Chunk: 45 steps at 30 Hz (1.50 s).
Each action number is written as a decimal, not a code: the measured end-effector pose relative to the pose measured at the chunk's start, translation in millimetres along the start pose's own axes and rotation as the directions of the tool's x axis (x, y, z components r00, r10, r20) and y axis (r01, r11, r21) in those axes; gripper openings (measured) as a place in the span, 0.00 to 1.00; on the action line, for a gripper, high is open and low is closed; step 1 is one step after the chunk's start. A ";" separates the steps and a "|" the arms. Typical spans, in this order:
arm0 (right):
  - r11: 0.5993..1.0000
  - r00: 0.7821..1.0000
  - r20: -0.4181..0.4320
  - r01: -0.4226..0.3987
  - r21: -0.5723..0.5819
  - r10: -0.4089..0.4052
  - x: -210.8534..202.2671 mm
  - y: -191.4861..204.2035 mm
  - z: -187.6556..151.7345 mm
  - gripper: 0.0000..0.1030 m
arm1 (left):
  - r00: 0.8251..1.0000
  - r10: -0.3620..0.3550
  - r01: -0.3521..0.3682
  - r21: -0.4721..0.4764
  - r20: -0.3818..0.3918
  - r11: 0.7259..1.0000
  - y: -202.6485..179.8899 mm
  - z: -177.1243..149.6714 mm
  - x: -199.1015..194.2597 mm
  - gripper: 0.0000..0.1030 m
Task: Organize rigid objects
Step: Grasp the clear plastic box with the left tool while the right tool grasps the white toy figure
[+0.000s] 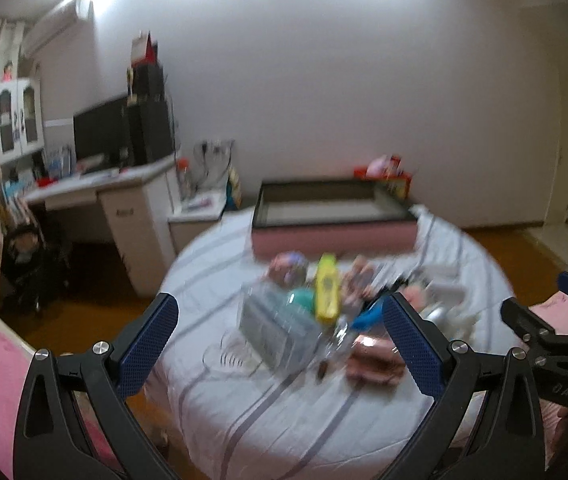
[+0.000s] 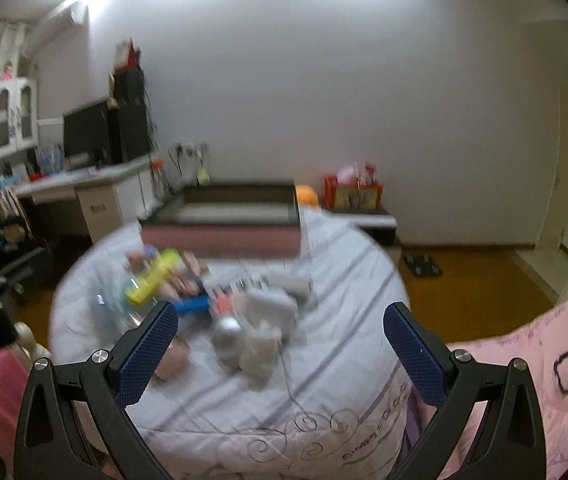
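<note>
Blue-padded fingers of the left claw (image 1: 280, 338) stand spread wide with nothing between them, hovering above a round tabletop (image 1: 268, 408) covered in a pale striped cloth. The right claw (image 2: 280, 346) is spread wide as well, empty, above the same tabletop. A blurred heap of small things lies near the middle of the cloth: a yellow bottle (image 1: 327, 290), a clear plastic box (image 1: 274, 330), a blue piece (image 2: 192, 305), a silver round thing (image 2: 226, 338) and a white lump (image 2: 270, 304), close together. A shallow tray (image 1: 333, 216) with a pink side sits at the far edge, apart from the heap.
</note>
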State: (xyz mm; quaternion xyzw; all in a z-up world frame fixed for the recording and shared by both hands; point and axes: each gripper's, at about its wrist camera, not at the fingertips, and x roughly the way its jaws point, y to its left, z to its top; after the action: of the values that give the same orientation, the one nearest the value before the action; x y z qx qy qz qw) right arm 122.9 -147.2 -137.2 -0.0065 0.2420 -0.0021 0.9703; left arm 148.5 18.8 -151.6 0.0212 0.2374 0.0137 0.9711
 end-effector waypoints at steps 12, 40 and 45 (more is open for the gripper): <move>0.990 0.973 -0.199 -0.100 0.095 0.117 88.0 -10.1 -31.4 1.00 | 0.987 0.028 -0.031 -0.017 -0.157 0.999 15.2 -34.8 70.5 1.00; 0.962 0.936 -0.235 -0.239 0.129 0.263 111.2 -3.7 -31.8 0.70 | 0.962 -0.088 0.064 -0.102 -0.257 0.993 37.7 -45.2 126.9 0.65; 0.963 0.936 -0.236 -0.234 0.134 0.261 111.0 -5.3 -32.7 0.70 | 0.973 -0.022 0.002 -0.088 -0.232 0.996 42.3 -43.9 113.7 0.93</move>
State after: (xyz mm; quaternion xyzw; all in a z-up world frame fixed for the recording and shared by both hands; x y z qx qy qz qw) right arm 205.5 -153.6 -218.1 0.0747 0.3615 0.1068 0.9232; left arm 228.3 66.7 -240.9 -0.0243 0.3486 0.0206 0.9367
